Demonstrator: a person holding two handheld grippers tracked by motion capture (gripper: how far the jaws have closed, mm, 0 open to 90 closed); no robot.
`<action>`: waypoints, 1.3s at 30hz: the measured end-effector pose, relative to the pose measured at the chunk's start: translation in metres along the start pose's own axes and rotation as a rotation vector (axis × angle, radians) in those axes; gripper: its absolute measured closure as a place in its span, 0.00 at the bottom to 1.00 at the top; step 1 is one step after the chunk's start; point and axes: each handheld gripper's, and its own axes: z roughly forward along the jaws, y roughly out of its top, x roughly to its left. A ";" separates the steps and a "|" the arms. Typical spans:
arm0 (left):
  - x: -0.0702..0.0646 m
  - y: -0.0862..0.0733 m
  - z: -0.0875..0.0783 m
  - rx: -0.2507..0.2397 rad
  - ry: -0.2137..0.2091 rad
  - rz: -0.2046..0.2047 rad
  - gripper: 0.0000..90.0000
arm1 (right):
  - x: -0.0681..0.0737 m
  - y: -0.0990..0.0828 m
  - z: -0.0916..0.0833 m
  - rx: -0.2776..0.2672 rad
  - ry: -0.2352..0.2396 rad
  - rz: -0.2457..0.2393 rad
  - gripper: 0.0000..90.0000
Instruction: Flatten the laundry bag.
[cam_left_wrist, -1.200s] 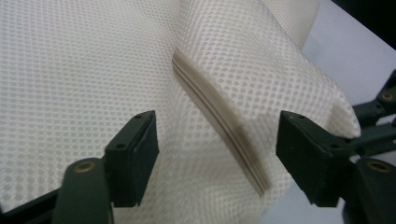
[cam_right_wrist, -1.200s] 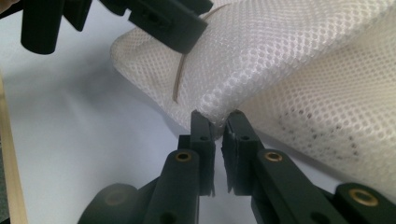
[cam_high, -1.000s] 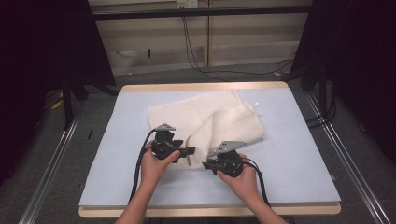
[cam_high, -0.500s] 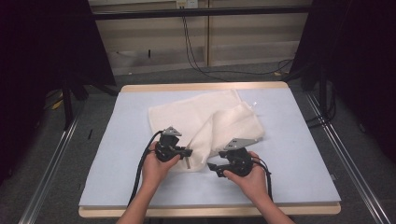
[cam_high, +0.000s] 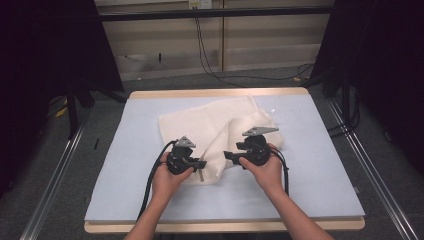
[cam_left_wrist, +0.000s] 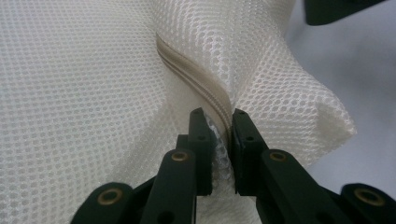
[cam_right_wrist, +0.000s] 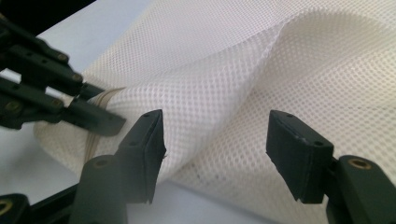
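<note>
Your two forearms come in from the near edge, angled slightly toward each other. Your left hand grips the left claw, whose jaws are pinched nearly together and point right. Your right hand grips the right claw, pointing left at its partner; its jaws have just been opening and stand apart, pads touching nothing.

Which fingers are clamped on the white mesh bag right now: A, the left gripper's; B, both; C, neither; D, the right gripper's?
A: the left gripper pinches the mesh bag at its zipper, while the right gripper stands open with nothing pressed.
</note>
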 end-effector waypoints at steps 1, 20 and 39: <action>0.000 0.000 0.000 -0.002 -0.002 0.001 0.90 | -0.002 0.003 0.007 0.000 -0.014 0.007 0.42; 0.000 -0.004 -0.011 -0.040 -0.048 -0.019 0.76 | -0.009 0.003 0.004 -0.020 0.098 0.051 0.97; 0.016 -0.006 -0.033 -0.096 -0.094 -0.150 0.42 | 0.001 -0.029 -0.018 -0.005 0.065 -0.014 0.97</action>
